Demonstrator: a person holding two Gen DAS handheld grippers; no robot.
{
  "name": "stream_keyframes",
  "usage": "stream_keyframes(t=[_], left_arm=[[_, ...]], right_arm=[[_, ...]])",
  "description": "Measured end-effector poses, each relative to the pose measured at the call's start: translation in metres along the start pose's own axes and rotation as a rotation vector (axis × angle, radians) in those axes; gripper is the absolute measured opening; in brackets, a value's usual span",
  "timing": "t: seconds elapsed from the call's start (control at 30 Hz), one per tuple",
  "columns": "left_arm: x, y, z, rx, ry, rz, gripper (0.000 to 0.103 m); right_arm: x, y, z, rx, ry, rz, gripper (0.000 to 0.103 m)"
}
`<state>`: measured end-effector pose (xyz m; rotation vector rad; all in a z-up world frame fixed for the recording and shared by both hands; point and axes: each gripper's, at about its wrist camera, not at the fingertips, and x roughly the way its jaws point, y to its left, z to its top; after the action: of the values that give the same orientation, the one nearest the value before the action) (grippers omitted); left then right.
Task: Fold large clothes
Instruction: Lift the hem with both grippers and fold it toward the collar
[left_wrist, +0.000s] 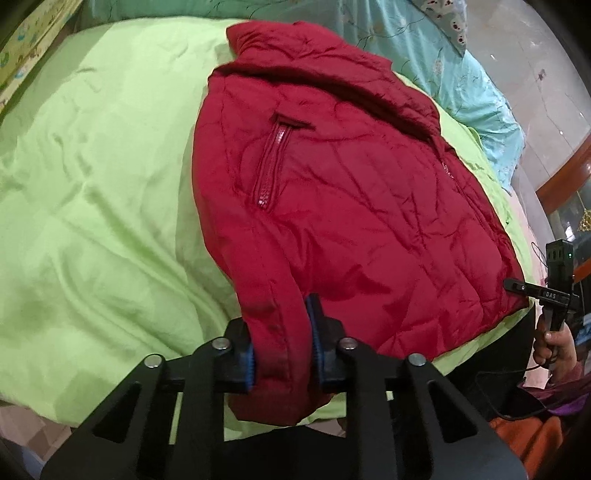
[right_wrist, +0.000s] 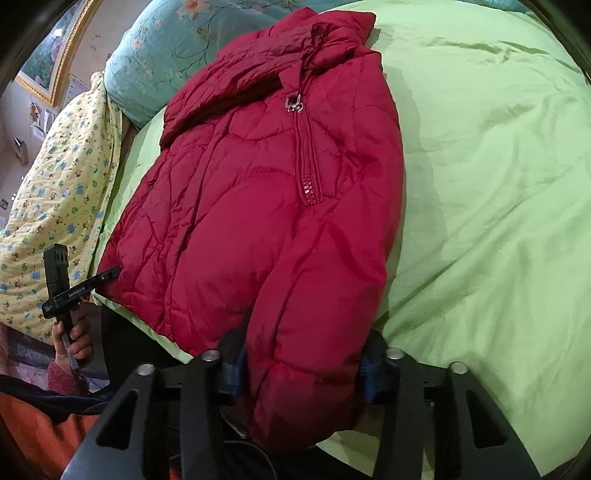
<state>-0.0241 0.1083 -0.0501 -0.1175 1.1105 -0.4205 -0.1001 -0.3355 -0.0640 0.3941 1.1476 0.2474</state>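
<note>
- Red quilted puffer jacket lies flat on a lime-green bed sheet, collar at the far end, hem + cuffs at the near edge.
- Chest zip pocket faces up; silver zip pull sits just below the collar in the right wrist view.
- Around it: pale turquoise floral quilt bunched at the far end, touching the collar; yellow printed blanket along the far left of the right wrist view; gold-framed picture on the wall behind.
- Nothing lies on top of the jacket; sheet beside it is wrinkled.
- Left gripper, black w/ blue pads: jaws narrow, pads pressing both sides of a sleeve cuff at the near edge; cuff hangs past the pads.
- Right gripper: jaws wider, blue pads against either side of the fatter other sleeve end, near edge.
- Both point steeply down at the bed.
- Each cam sees the other tool at frame edge, a bare hand wrapped round its black handle, pink fuzzy cuff at the wrist.
</note>
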Motion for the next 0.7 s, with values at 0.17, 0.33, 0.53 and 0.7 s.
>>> stream_keyframes(t=[0.17,0.33,0.53,0.7], left_arm=[[-0.018,-0.013,0.005,0.033,-0.078,-0.004,0.014],[-0.038,-0.025,0.012,0.066,-0.144,-0.014,0.012],[-0.065,-0.035,0.021,0.079,-0.225,-0.07,0.012],[-0.084,-0.037,0.042,0.085,-0.306,-0.095,0.012]], right_arm=[[-0.007,0.005,0.001,-0.014,-0.035,0.031,0.03],[-0.025,0.014,0.006,-0.046,-0.09,0.102,0.026],[-0.052,0.019,0.015,-0.057,-0.17,0.194,0.025],[-0.069,0.025,0.03,-0.077,-0.246,0.237,0.024]])
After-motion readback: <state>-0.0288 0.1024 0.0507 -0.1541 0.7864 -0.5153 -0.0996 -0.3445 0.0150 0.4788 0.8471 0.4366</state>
